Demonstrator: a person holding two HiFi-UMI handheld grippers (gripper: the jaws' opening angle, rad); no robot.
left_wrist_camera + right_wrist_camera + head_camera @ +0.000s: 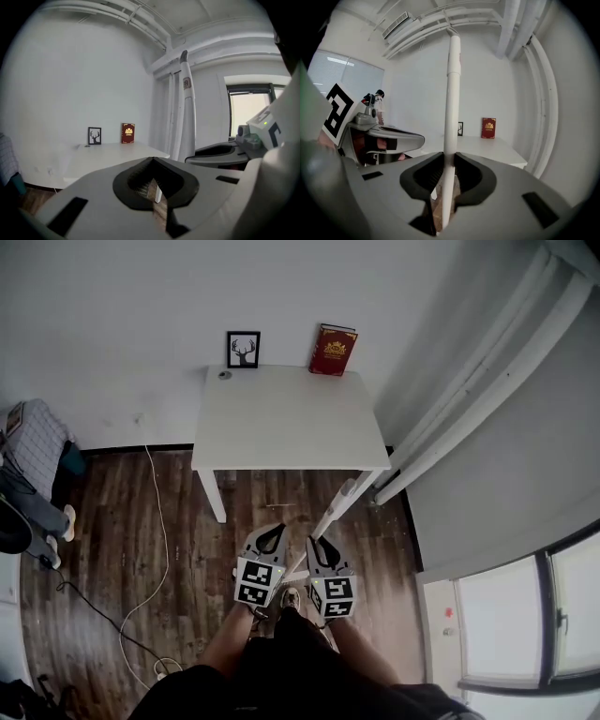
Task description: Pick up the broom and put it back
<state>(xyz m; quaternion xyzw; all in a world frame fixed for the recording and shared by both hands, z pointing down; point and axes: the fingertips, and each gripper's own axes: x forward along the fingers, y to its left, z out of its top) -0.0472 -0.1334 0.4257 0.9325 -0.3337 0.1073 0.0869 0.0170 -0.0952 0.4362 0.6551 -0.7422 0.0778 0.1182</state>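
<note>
The broom's white handle [337, 507] slants up from between my hands toward the table's right front corner. Its brush end is hidden below the grippers. My right gripper [317, 545] is shut on the handle. In the right gripper view the handle [452, 93] rises upright through the closed jaws of the right gripper [449, 154]. My left gripper [272, 532] hangs just left of it, apart from the handle. In the left gripper view the left gripper [152, 159] has its jaws together on nothing, and the handle [186, 112] stands to the right.
A white table [281, 418] stands against the far wall with a framed deer picture [243, 350] and a red book [333, 350] at its back edge. White pipes [469, 399] run along the right wall. A white cable [159, 531] trails over the wooden floor at left.
</note>
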